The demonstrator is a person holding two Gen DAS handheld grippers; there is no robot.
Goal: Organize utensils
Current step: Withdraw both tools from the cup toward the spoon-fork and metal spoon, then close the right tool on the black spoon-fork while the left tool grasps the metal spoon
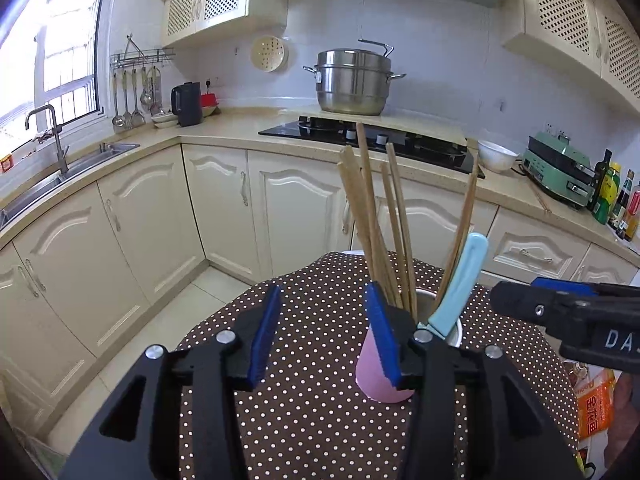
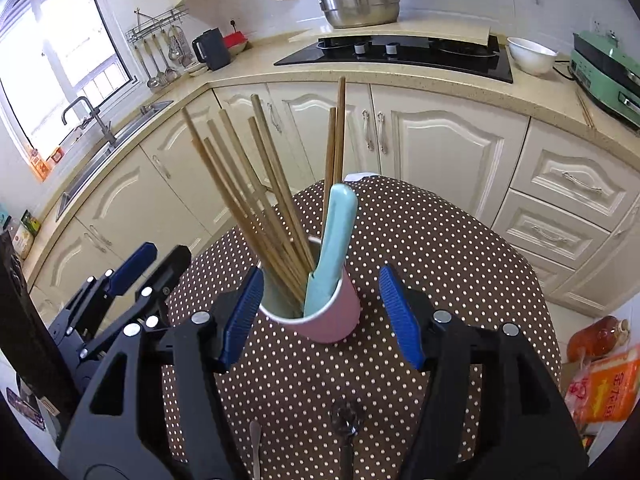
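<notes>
Several wooden chopsticks (image 1: 372, 208) and a light-blue utensil handle (image 1: 460, 284) stand in a pink cup (image 1: 374, 372) on the round table with the brown polka-dot cloth (image 1: 312, 412). From the left wrist, the left gripper (image 1: 326, 336) has its jaws parted with nothing between them; only the dotted cloth shows in the gap. The cup sits behind the right-hand blue pad (image 1: 382, 332), partly hidden by it, so it lies outside the jaws rather than inside. Whether that pad touches the cup cannot be told. The right gripper (image 1: 516, 300) reaches in from the right edge, near the cup's rim.

From the right wrist, the right gripper (image 2: 324, 312) stands wide apart with the pink cup (image 2: 332, 320) between its blue pads (image 2: 400, 320). The left pad lies just beside the cup's rim, the right pad stays clear of the wall, so the cup is framed but not squeezed. Chopsticks (image 2: 256, 200) fan out to the upper left and the blue handle (image 2: 334, 240) leans upright among them. The left gripper (image 2: 156, 264) sits to the left, beside the table's edge. Two metal utensils (image 2: 346, 424) lie on the cloth (image 2: 440, 248) near the bottom of the view, below the cup.
</notes>
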